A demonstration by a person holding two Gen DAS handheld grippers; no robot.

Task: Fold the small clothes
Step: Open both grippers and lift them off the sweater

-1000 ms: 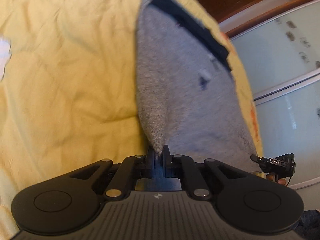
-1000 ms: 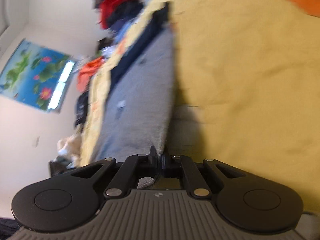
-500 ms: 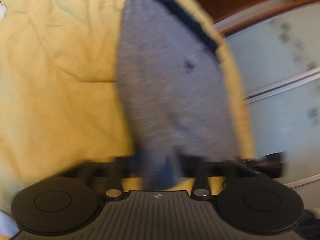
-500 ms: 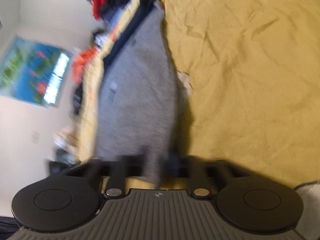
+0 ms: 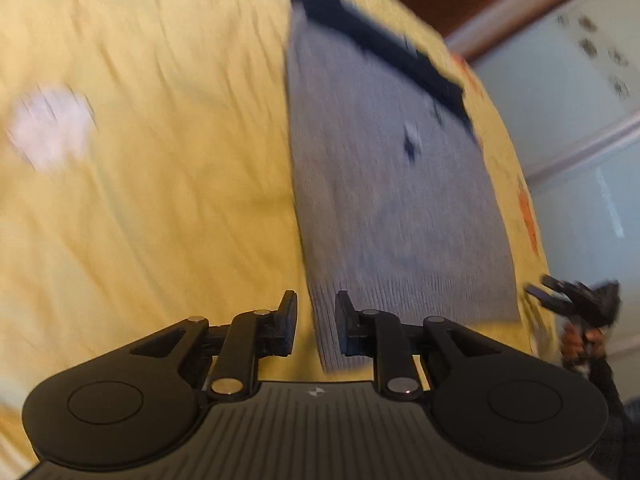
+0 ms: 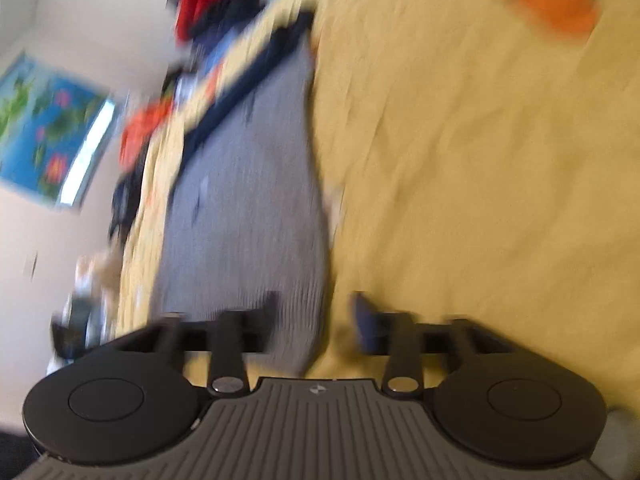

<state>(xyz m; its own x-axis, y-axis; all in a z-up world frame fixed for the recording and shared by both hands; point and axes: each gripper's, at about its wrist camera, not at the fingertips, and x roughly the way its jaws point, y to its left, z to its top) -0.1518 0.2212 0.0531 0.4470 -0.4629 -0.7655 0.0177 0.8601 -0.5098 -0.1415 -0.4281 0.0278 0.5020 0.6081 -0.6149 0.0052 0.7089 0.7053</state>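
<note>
Left gripper [image 5: 316, 322]: jaws just opened to a narrow gap, pads clear of the grey garment [image 5: 392, 208], whose near corner lies flat beneath them. Right gripper [image 6: 316, 320]: jaws just opened wide, garment edge between them, ungripped. The garment is spread on the yellow bedsheet [image 5: 160, 200], dark waistband [image 5: 376, 46] farthest away. Both views are motion-blurred; the white patch [image 5: 50, 130] on the sheet cannot be identified.

My left tongs [image 5: 313, 328] have just been opening, their pads clear of the grey garment [image 5: 396, 208] lying flat on the yellow bedsheet [image 5: 160, 200]. A dark waistband [image 5: 376, 48] edges its far end. My right tongs [image 5: 540, 292] hover at the garment's right corner.
</note>
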